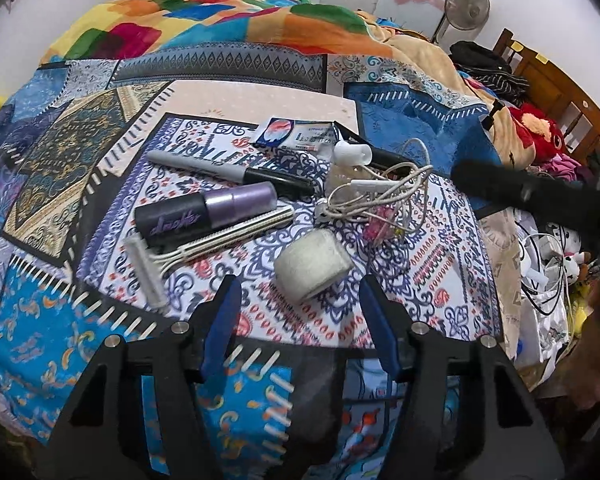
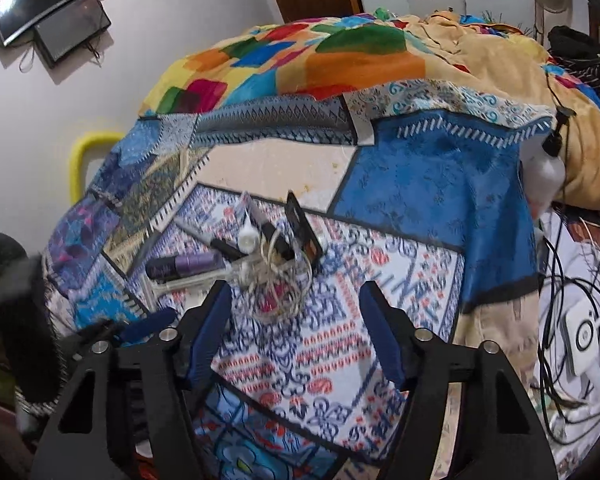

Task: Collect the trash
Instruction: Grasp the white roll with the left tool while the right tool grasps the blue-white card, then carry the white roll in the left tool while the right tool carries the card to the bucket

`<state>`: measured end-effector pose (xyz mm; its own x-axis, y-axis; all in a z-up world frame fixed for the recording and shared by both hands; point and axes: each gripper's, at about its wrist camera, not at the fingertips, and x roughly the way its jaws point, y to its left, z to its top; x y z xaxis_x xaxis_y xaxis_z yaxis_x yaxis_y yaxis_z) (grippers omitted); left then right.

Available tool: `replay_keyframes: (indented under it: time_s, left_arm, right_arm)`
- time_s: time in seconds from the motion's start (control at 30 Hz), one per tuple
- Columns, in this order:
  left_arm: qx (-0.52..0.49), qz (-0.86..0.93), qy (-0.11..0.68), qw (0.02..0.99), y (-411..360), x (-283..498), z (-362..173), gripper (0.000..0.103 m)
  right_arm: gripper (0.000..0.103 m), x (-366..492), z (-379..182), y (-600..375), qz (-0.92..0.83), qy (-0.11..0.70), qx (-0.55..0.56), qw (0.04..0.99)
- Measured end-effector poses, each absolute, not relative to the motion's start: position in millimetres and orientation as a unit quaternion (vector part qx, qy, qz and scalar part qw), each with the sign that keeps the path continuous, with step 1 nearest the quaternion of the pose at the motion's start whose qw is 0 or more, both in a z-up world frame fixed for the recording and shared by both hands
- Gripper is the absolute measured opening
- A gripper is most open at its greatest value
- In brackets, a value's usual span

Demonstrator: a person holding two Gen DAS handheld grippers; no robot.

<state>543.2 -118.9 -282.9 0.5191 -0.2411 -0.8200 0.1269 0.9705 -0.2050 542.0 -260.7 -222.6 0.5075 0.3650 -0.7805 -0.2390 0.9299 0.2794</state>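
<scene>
Gauze roll just ahead of left tool

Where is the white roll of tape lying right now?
In the left wrist view the white roll of tape lies on the patterned bedspread, just ahead of the left gripper, right of the razor and below the tangled cable.

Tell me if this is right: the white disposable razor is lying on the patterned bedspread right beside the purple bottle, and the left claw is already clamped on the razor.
Not quite. The left claw is open and holds nothing; the left wrist view shows it. The white disposable razor does lie on the patterned bedspread right beside the purple bottle.
</scene>
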Motion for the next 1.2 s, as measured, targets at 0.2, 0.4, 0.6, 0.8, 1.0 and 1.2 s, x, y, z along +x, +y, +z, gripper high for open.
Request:
replay_keyframes:
  time_s: [0.2, 0.4, 0.6, 0.8, 1.0, 1.2]
  left_arm:
    - [-0.064, -0.108, 0.474, 0.871, -118, 549, -288, 0.026]
    - [-0.077, -0.099, 0.451, 0.883, -103, 538, -280, 0.025]
    - [-0.085, -0.081, 0.433, 0.894, -82, 524, -265, 0.025]
    - [-0.101, -0.068, 0.423, 0.898, -65, 520, -258, 0.025]
    - [-0.11, -0.056, 0.418, 0.9, -58, 513, -252, 0.025]
    - [-0.111, -0.047, 0.409, 0.905, -51, 503, -235, 0.025]
  right_arm:
    - [0.055, 572, -210, -247, 0.204, 0.461, 0.065, 0.861]
    - [0.033, 598, -221, -208, 0.232, 0.479, 0.021, 0.846]
    - [0.03, 608, -241, -181, 0.249, 0.498, -0.022, 0.83]
    - [0.014, 612, -259, -173, 0.248, 0.52, -0.03, 0.817]
    - [0.006, 610, -259, -173, 0.25, 0.516, -0.02, 0.819]
    - [0.006, 601, -234, -176, 0.241, 0.494, -0.014, 0.835]
